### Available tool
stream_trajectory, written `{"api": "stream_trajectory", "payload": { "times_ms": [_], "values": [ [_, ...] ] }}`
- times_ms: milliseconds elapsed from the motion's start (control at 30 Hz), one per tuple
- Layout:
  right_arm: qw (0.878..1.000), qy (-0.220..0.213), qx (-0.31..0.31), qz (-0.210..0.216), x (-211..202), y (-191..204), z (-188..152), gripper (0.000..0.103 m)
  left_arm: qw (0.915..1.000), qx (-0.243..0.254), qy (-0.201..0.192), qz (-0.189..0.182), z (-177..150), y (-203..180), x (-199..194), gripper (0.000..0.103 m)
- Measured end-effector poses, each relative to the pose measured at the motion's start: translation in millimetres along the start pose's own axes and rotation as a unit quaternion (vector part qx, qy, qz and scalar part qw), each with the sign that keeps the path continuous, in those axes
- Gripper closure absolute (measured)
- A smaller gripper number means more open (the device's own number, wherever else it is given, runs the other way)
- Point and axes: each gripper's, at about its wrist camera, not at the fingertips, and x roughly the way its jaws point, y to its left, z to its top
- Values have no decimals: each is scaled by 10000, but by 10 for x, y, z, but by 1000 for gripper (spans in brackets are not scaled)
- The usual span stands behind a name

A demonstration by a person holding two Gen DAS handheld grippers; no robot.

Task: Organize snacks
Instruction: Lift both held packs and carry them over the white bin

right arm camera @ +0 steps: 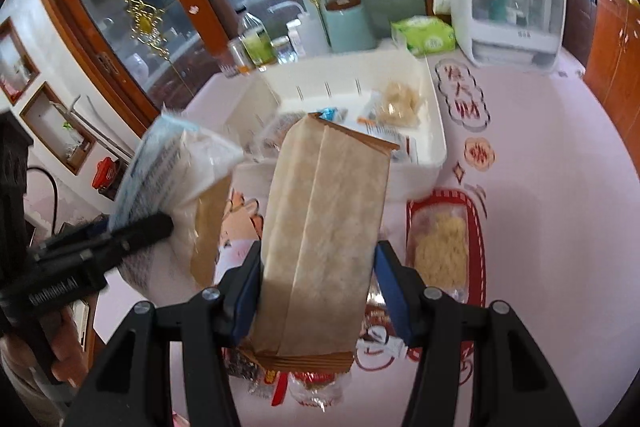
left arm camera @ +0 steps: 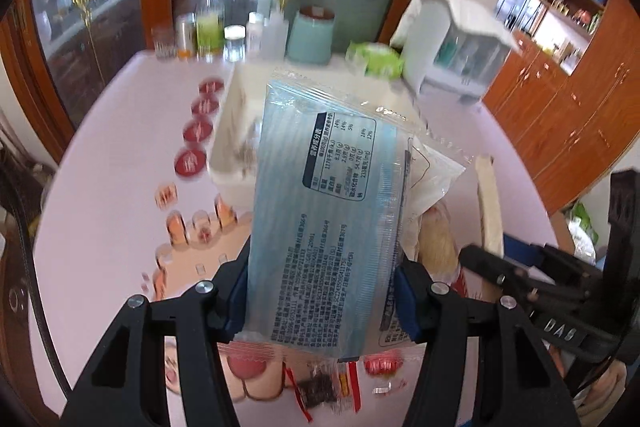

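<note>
Left tongs (left arm camera: 322, 301) clamp the lower sides of a blue snack packet (left arm camera: 320, 195), held above the pink tabletop (left arm camera: 120, 163) just in front of the white bin (right arm camera: 434, 131). Right tongs (right arm camera: 316, 291) clamp a tan snack packet (right arm camera: 320, 227), also raised in front of the bin. Further packets lie inside the bin; a noodle packet (right arm camera: 440, 247) lies on the tabletop beside the bin's near right corner.

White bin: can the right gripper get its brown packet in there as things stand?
Probably yes. The right gripper is shut on the brown packet, and the white bin lies ahead with its top open. The left gripper with its blue packet is off to the side, not between them.
</note>
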Motion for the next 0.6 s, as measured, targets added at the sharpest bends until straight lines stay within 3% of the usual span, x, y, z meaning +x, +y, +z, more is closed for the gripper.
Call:
{"api": "stream_trajectory", "payload": {
  "times_ms": [300, 600],
  "values": [
    [9966, -616, -492, -219, -272, 147, 621, 48, 9954, 236, -896, 240, 855, -35, -434, 45],
    [9895, -1164, -629, -577, -456, 203, 1368, 47, 9920, 185, -1167, 438, 1622, -50, -430, 45]
  ]
}}
